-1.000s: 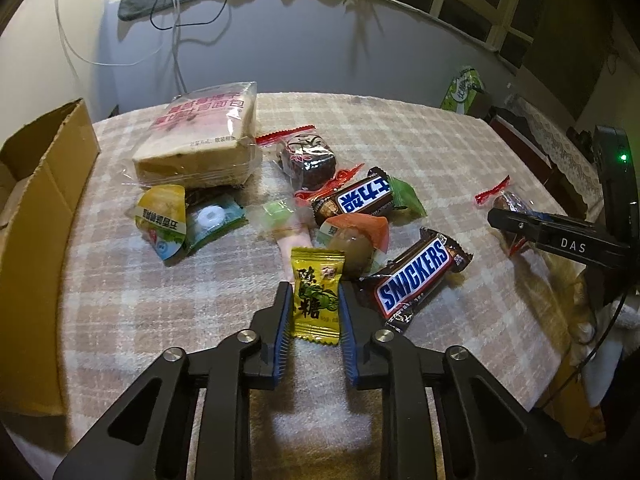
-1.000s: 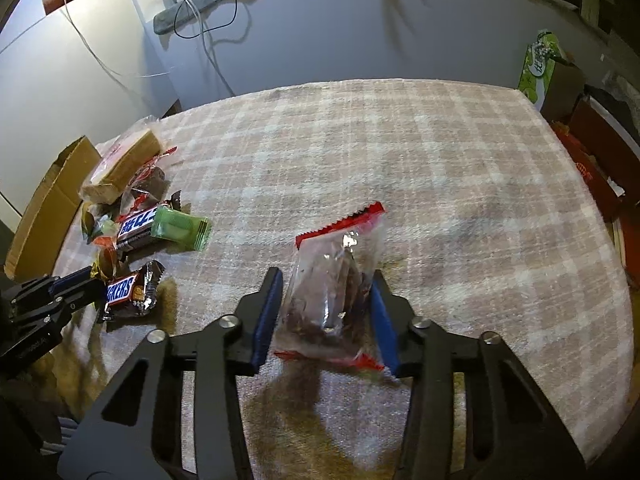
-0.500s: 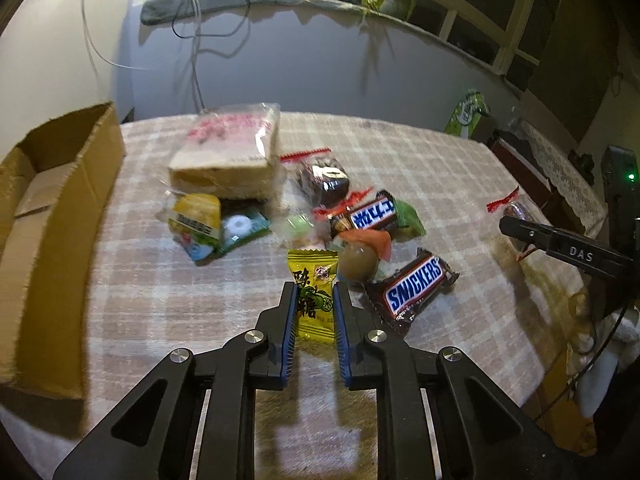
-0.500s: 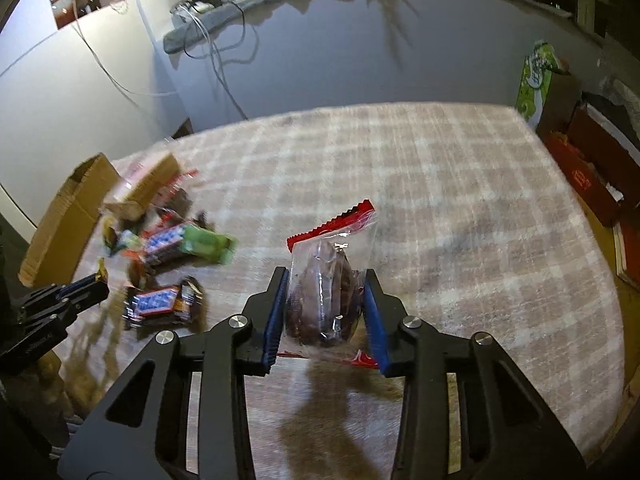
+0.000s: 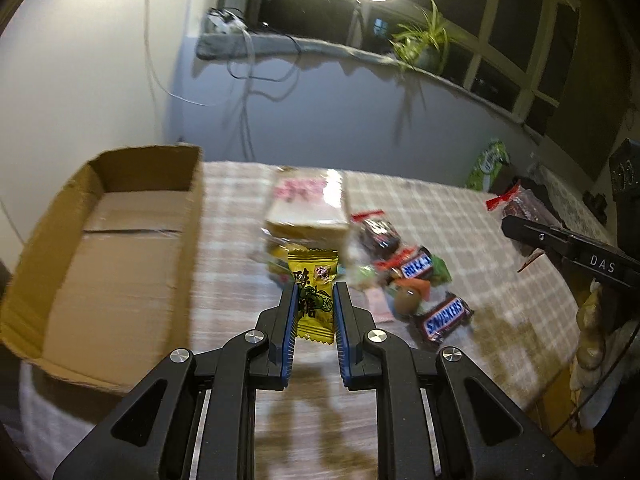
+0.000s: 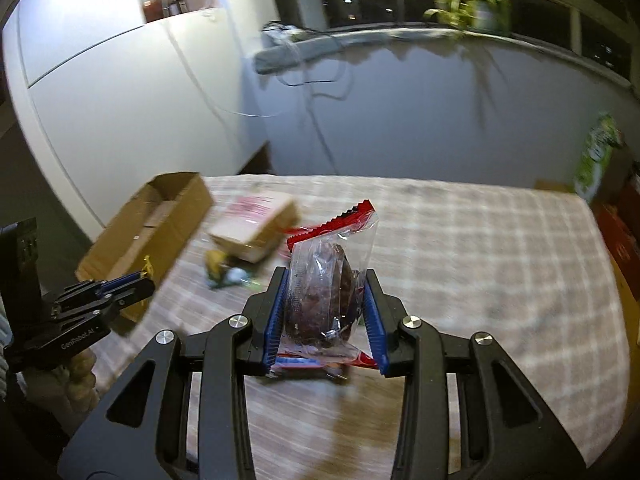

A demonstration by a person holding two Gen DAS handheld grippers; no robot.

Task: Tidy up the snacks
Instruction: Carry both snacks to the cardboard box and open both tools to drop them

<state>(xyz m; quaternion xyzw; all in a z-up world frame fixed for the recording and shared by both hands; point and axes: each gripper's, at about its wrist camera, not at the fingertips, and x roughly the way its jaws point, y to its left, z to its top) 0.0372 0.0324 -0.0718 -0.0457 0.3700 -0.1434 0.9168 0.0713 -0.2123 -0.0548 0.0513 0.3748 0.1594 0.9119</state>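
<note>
Yellow candy (image 5: 314, 296) pinched upright, left gripper (image 5: 315, 292) angled down

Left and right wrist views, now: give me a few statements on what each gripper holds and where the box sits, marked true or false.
1. The left gripper is shut on the yellow candy packet. True.
2. The right gripper is empty. False: its fingers clamp a clear packet with a red top holding a dark snack.
3. The cardboard box is open at the top. True.
4. The Snickers bar lies inside the box. False: it lies on the checked tablecloth among the other snacks.
5. The yellow candy packet rests flat on the cloth. False: it is held up off the cloth between the fingers.
</note>
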